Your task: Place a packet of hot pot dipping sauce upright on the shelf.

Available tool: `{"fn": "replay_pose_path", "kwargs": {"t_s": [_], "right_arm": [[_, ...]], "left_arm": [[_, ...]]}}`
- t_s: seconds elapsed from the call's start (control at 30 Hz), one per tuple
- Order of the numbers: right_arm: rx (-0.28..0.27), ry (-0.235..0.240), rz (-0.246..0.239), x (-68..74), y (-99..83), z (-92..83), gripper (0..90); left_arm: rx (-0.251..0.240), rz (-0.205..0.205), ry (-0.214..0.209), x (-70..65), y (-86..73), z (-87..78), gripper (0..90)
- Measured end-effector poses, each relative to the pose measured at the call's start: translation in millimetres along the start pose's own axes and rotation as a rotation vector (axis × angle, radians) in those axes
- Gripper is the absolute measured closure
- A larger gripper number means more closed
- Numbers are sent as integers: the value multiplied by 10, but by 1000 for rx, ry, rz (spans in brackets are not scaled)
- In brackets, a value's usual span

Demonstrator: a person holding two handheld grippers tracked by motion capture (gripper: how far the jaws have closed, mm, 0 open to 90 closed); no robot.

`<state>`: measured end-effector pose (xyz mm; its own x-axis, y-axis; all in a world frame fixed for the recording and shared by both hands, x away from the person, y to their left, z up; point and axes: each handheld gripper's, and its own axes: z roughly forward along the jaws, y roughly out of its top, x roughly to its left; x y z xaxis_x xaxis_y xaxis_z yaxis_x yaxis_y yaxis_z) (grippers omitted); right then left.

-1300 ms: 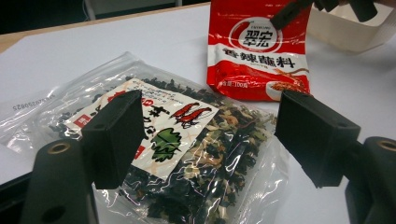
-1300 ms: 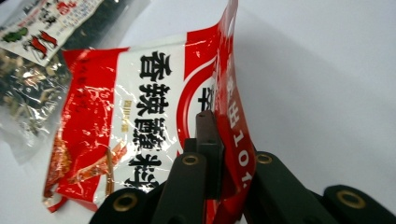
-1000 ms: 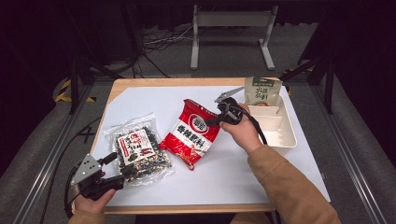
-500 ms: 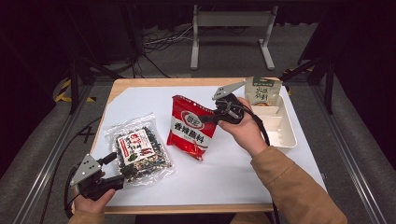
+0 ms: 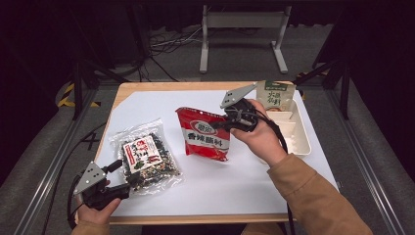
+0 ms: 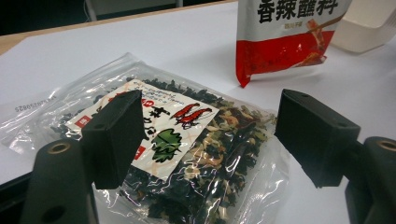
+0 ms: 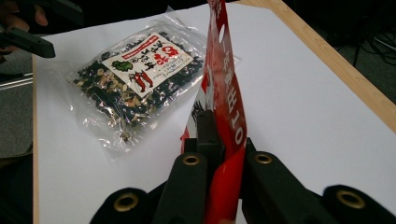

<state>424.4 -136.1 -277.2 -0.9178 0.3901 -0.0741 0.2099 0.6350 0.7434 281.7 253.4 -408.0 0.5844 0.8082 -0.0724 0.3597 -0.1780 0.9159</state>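
Note:
A red seasoning packet (image 5: 204,139) hangs upright over the middle of the white table, its lower edge near the surface. My right gripper (image 5: 219,125) is shut on its right edge; in the right gripper view the red foil (image 7: 226,102) is pinched between the jaws of that gripper (image 7: 219,135). A clear bag of dried seaweed mix (image 5: 147,156) lies flat at the front left. My left gripper (image 5: 126,174) stands open at its near corner, and in the left gripper view the bag (image 6: 177,154) lies beneath and beyond the spread jaws of this gripper (image 6: 210,135).
A white compartment tray (image 5: 298,142) sits at the right edge of the table, with a green packet (image 5: 276,95) standing at its far end. The wooden table edge (image 5: 161,87) runs along the back. Metal rails flank the table.
My right gripper has risen with the red packet, which went from lying slanted on the table to hanging upright. The left gripper and the seaweed bag have not moved.

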Motion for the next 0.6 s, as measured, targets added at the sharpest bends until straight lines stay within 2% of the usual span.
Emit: {"fn": "replay_pose_path", "kwargs": {"t_s": [0.3, 0.6], "right_arm": [[-3, -27, -37, -12, 38, -183, 887], [-15, -36, -48, -35, 82, -348, 888]], "left_arm": [[5, 1, -1, 3, -2, 5, 242], [5, 3, 1, 7, -2, 4, 242]]}}
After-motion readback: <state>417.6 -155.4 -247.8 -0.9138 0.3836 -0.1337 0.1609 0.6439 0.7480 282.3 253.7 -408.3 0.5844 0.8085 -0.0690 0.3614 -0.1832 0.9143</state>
